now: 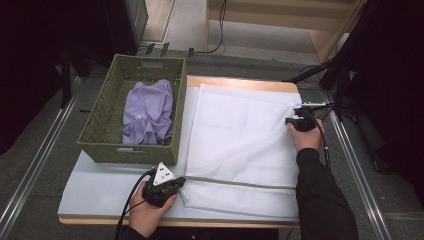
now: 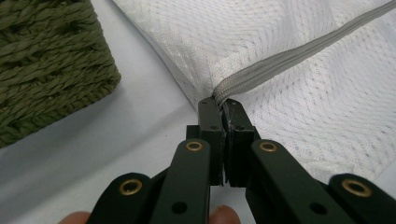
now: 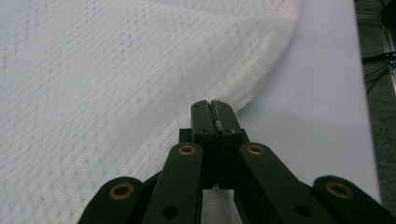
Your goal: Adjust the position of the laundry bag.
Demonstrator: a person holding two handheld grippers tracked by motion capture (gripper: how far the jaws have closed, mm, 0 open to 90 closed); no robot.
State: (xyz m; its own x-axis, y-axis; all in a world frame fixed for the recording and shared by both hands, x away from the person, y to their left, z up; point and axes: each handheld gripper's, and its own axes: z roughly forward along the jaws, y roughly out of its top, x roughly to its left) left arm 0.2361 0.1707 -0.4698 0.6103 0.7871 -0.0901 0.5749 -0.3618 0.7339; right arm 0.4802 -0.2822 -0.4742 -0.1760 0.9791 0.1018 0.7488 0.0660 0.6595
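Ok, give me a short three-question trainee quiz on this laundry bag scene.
1. True or false: the left gripper is shut on the zip end of the mesh bag.
2. What lies in the green basket?
A. a purple garment
B. a towel
C. nothing
3. Which part of the bag does the right gripper pinch?

Key:
1. True.
2. A, the purple garment.
3. Its side edge, at the far right as the high view shows it.
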